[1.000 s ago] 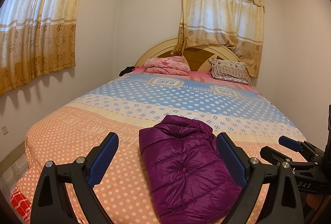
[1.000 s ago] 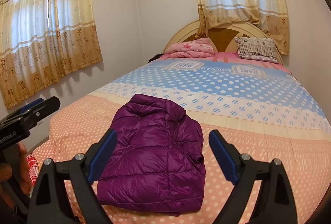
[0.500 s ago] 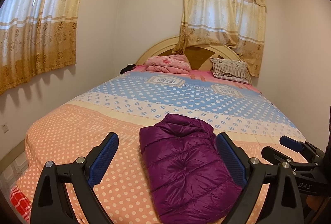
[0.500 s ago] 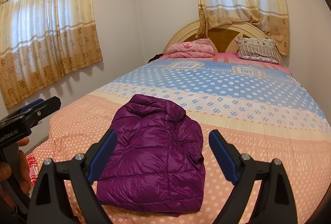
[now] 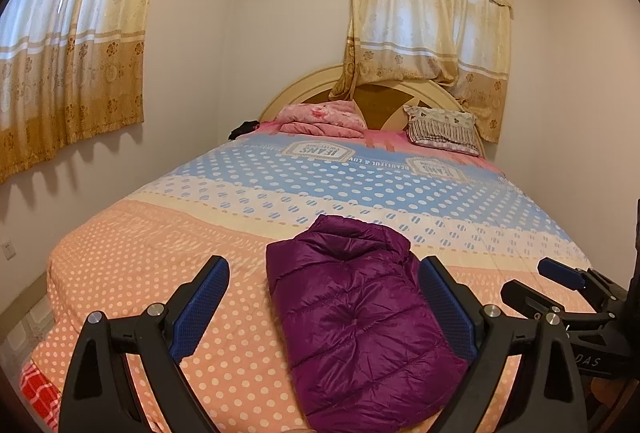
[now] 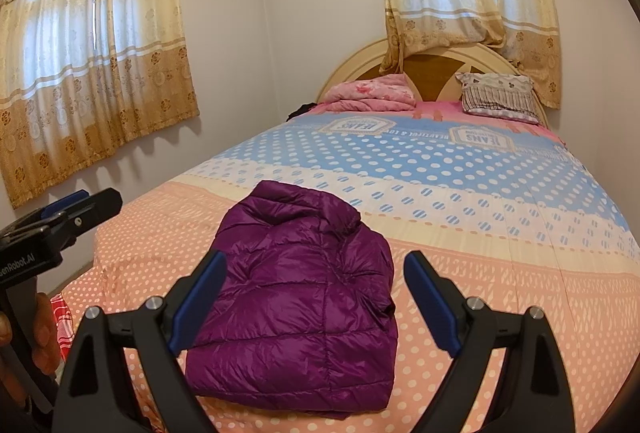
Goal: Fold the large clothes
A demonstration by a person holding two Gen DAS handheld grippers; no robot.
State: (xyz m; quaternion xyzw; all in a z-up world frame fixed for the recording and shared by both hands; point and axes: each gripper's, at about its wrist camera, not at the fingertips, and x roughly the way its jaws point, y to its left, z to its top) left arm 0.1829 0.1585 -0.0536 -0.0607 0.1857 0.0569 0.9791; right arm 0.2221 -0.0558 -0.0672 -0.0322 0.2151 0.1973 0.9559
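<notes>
A purple puffer jacket (image 5: 360, 317) (image 6: 296, 289) lies folded into a compact rectangle near the foot of the bed (image 5: 160, 273). My left gripper (image 5: 324, 307) hovers open in front of it, blue pads wide apart with nothing between them. My right gripper (image 6: 314, 303) is open too, held above the jacket's near edge without touching it. The right gripper's blue-tipped fingers (image 5: 560, 271) show at the right edge of the left wrist view. The left gripper's fingers (image 6: 80, 209) and the hand holding it appear at the left edge of the right wrist view.
The bed's dotted peach, cream and blue cover (image 6: 480, 193) stretches to a rounded headboard (image 5: 384, 93). A pink folded blanket (image 5: 320, 119) and a striped pillow (image 5: 444, 129) lie at the head. Curtained windows (image 6: 92, 65) line the walls. Red checked cloth (image 5: 40, 393) hangs at the bed's near left corner.
</notes>
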